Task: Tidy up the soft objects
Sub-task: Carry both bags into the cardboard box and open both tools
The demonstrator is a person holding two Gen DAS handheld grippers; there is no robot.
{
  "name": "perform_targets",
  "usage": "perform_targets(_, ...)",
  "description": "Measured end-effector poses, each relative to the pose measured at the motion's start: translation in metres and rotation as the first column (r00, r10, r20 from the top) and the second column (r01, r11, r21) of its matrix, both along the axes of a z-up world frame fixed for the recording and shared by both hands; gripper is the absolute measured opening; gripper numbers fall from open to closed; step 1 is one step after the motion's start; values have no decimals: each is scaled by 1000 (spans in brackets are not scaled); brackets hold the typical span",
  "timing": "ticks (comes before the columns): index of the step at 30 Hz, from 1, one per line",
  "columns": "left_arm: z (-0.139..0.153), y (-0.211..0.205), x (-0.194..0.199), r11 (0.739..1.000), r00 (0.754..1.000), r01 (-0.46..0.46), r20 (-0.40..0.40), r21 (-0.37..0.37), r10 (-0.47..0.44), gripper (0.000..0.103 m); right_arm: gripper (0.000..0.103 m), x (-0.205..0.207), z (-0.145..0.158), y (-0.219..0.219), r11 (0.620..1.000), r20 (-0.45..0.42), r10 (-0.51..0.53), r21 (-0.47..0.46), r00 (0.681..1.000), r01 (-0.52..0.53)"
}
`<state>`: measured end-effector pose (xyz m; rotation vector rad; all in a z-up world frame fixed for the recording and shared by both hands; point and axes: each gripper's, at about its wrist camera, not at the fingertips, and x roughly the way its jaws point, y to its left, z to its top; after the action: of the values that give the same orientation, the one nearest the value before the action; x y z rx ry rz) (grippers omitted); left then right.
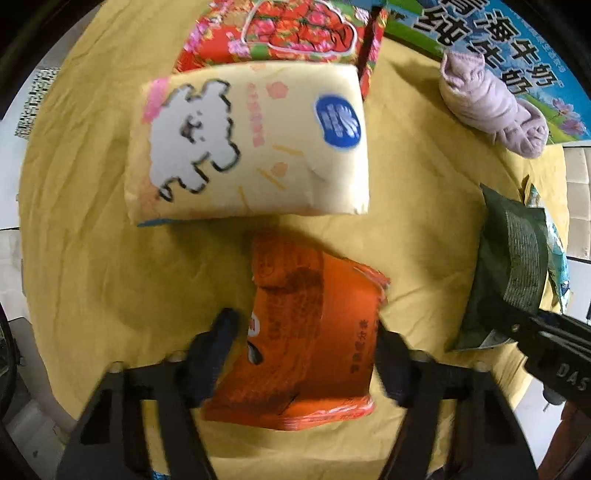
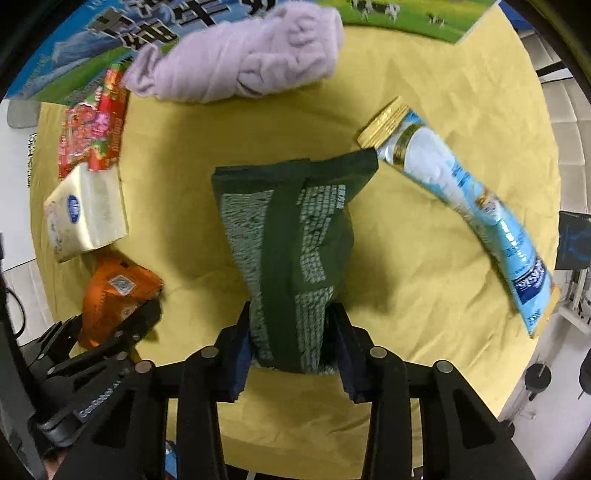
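1. The left hand-held gripper [image 1: 306, 332] points down at the table [image 1: 92, 258], which is draped in a yellow cloth. Its jaws straddle the lower half of the orange snack packet [image 1: 314, 332]; the right finger seems to touch the packet's edge, while a sliver of cloth may still show by the left finger, so I judge it a pinch just forming across the narrow width, the easiest span for a soft packet
2. In the left wrist view the orange snack packet lies flat near the centre, with its long axis running from about 11 o'clock to 5 o'clock and its crimped ends at top and bottom
3. At 12 o'clock from it lies the cream tissue pack [image 1: 251, 144], with a red floral pack [image 1: 288, 33] beyond; the soft goods seem gathered toward that side
4. The right hand-held gripper [image 2: 291, 332] is pinching the near end of the dark green pouch [image 2: 291, 236], its pads pressing both long edges and creasing the film
5. The dark green pouch sits mid-table in the right wrist view, its long axis from 6 o'clock up to about 12 o'clock and its far end pointing toward the lilac rolled cloth [image 2: 240, 62]
6. At 2 o'clock of the pouch lies a light blue sachet [image 2: 461, 206], its gold end just beside the pouch's far corner, slanting from 11 o'clock to 5 o'clock
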<state>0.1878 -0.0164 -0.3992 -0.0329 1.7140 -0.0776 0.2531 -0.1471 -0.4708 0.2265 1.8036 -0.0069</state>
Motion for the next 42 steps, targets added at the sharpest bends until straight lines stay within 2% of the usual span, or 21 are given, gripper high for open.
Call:
perform_targets(4,14,5,2,1000,1000,-24,2,-19,24,44,36,-6,-2,8,1000,25,-19,-7,1000,19)
perform_targets(10,46,11,-14,999,998,-30,55,-18,31,42,32,-19,29,4,1000,62,-23,-10,998,24)
perform_targets(16,98,4,-23,999,990,8,143,-34,-3,42,31,-41,75,6,999,129,-22,-21,991,25)
perform_targets(22,163,1,-26,996,971,68,233,-62,-52,42,31,-70,143,-2,999,208,-53,4,977,53)
perform_targets(25,178,-10,-4,993,958,92,277,-77,-68,42,31,-67,169,-26,997,254,-72,28,965,67)
perform_targets(27,177,-16,17,991,951,102,300,-86,-72,42,31,-68,190,-38,997,279,-80,45,957,71)
perform_targets(33,186,-40,91,983,933,127,353,-135,-72,42,31,-25,232,-52,995,367,-72,86,927,43)
perform_targets(38,187,-57,161,980,935,109,352,-164,-45,42,31,50,233,-65,998,408,-43,65,912,19)
perform_targets(42,162,-72,228,980,947,86,321,-179,-25,42,31,118,219,-86,999,418,-23,38,908,8)
